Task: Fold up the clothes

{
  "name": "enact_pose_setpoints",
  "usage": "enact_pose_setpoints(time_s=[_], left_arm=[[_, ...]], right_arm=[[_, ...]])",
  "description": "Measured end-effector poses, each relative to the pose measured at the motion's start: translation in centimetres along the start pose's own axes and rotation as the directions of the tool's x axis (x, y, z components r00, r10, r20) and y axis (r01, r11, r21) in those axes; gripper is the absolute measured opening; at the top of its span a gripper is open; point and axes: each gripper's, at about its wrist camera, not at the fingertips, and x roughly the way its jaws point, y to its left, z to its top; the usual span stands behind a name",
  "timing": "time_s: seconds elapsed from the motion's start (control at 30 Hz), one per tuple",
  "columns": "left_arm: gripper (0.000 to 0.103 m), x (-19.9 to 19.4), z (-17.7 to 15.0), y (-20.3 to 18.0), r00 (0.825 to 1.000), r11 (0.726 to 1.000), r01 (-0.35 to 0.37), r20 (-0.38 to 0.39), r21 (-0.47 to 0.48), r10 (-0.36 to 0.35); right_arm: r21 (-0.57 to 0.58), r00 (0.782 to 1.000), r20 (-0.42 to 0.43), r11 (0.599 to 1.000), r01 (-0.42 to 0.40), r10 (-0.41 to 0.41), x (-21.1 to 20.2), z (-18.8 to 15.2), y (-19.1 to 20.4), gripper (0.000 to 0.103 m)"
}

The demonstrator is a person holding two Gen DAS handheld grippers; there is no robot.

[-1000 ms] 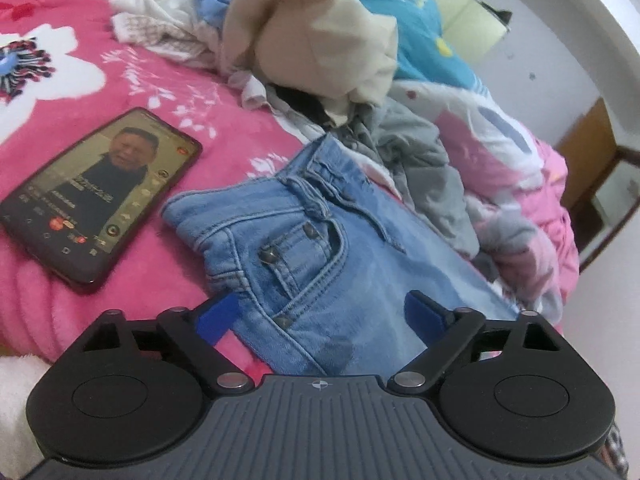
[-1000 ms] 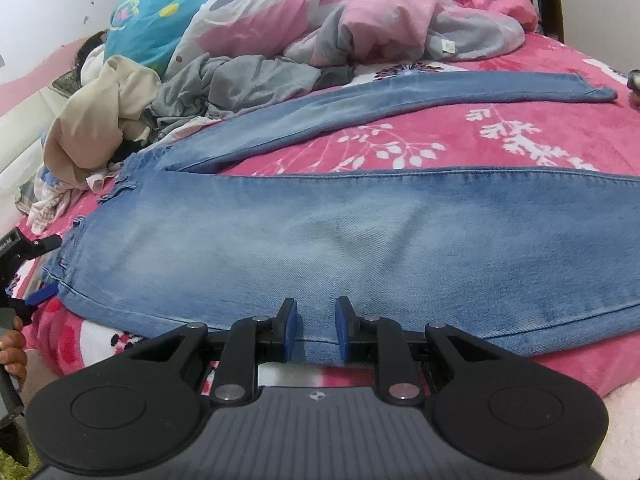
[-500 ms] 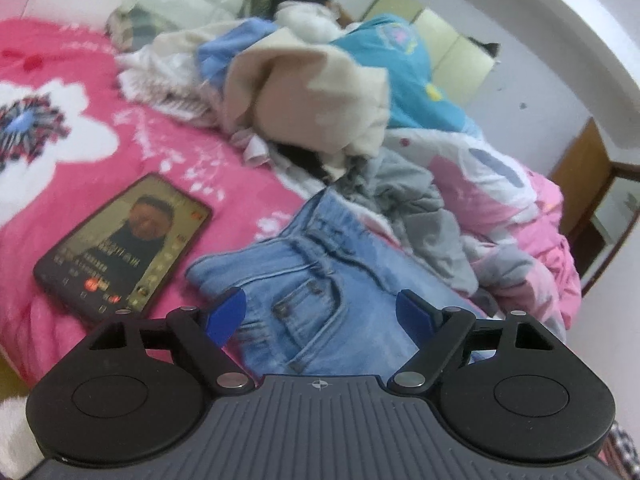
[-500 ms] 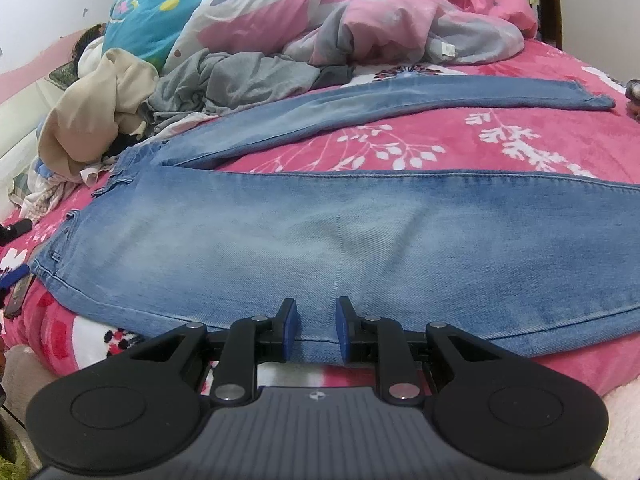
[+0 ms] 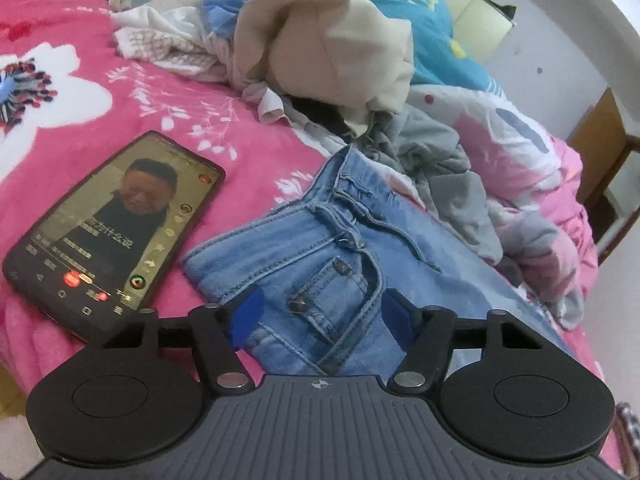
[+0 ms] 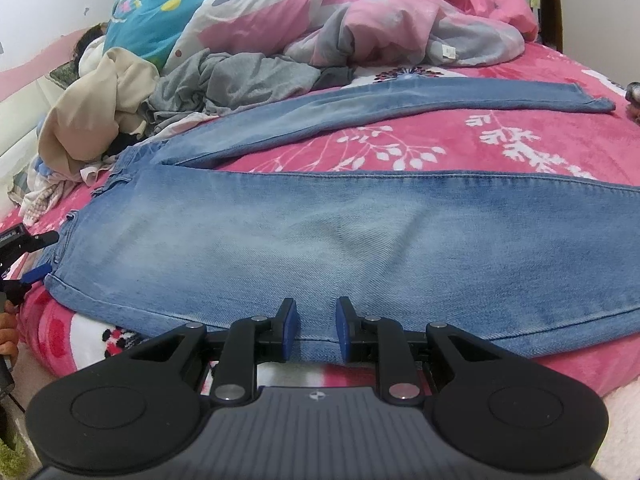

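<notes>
My left hand-held gripper (image 5: 320,316): jaws closing around jeans (image 5: 320,264) waistband, lower centre. My right hand-held gripper (image 6: 316,330): pinching jeans hem edge, lower centre.

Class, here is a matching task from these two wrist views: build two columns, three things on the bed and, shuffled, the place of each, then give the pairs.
Things:
1. phone
2. jeans
3. beige garment

Places:
A. spread flat along the bed's near edge
B. heaped on the clothes pile behind the waistband
C. screen up on the pink blanket, beside the waistband

Pairs: 1-C, 2-A, 3-B
</notes>
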Motion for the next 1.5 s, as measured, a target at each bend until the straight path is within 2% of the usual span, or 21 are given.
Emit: enact_pose_setpoints(time_s=[0.17, 0.27, 0.33, 0.4, 0.53, 0.6, 0.73, 0.87, 0.93, 1.0, 1.17, 1.3, 1.4, 1.5], left_arm=[[0.067, -0.6, 0.0, -1.5, 0.998, 0.997, -0.057, 0.016, 0.054, 0.056], [0.078, -1.6, 0.4, -4.2, 0.99, 0.98, -0.109, 0.107, 0.168, 0.092], [0.079, -1.9, 0.5, -5.5, 0.983, 0.963, -0.132, 0.154, 0.235, 0.097], [0.079, -1.2, 0.6, -5.8, 0.982, 0.958, -0.153, 0.143, 0.242, 0.121], [0.07, 1.2, 0.3, -4.3, 0.974, 0.95, -0.229, 0.052, 0.212, 0.223], [0.07, 1.2, -0.1, -4.2, 0.967, 0.937, -0.256, 0.066, 0.238, 0.247], [0.07, -0.6, -0.2, -5.4, 0.969, 0.936, -0.241, 0.111, 0.256, 0.219], [0.074, -2.1, -1.5, -8.4, 0.979, 0.908, -0.191, 0.144, 0.374, 0.147], [0.075, -2.4, -2.6, -9.6, 0.988, 0.899, -0.141, 0.111, 0.414, 0.104], [0.075, -2.4, -3.7, -10.2, 0.996, 0.902, -0.089, 0.055, 0.423, 0.073], [0.074, -2.8, -6.8, -11.4, 0.999, 0.902, 0.013, -0.053, 0.431, 0.011], [0.074, -1.9, -8.6, -11.9, 0.991, 0.887, 0.006, -0.119, 0.462, 0.056], [0.074, -1.6, -8.7, -12.2, 0.989, 0.88, -0.01, -0.125, 0.475, 0.079], [0.074, -1.4, -8.5, -12.3, 0.986, 0.883, -0.02, -0.136, 0.469, 0.094]], right_arm=[[-0.001, 1.0, 0.002, 1.0, 0.0, 0.0, 0.0, 0.0, 0.2, 0.022], [0.001, 1.0, 0.003, 1.0, -0.005, 0.005, 0.0, 0.0, 0.1, 0.022], [0.0, 1.0, 0.002, 1.0, -0.003, 0.003, 0.1, 0.0, 0.1, 0.022], [-0.004, 1.0, 0.002, 1.0, -0.001, 0.001, 0.1, 0.0, 0.2, 0.022], [-0.01, 1.0, 0.003, 1.0, 0.0, 0.0, 0.1, 0.0, 0.2, 0.022], [-0.016, 1.0, 0.003, 1.0, 0.003, -0.003, 0.2, 0.0, 0.2, 0.022], [-0.028, 1.0, 0.003, 1.0, 0.013, -0.013, 0.3, 0.1, 0.4, 0.023], [-0.039, 1.0, 0.012, 0.999, 0.019, -0.019, 0.2, -0.1, 0.6, 0.023], [-0.047, 1.0, 0.017, 0.999, 0.021, -0.02, 0.2, -0.2, 0.6, 0.023], [-0.051, 1.0, 0.02, 0.999, 0.02, -0.019, 0.2, -0.2, 0.6, 0.023], [-0.049, 1.0, 0.027, 0.999, 0.013, -0.012, 0.2, -0.4, 0.5, 0.023], [-0.058, 0.999, 0.031, 0.998, 0.021, -0.019, 0.1, -0.4, 0.7, 0.023], [-0.071, 0.999, 0.044, 0.997, 0.035, -0.032, -0.6, 0.0, 1.2, 0.022], [-0.137, 0.996, 0.084, 0.989, 0.055, -0.043, -1.3, 0.0, 2.1, 0.022]])
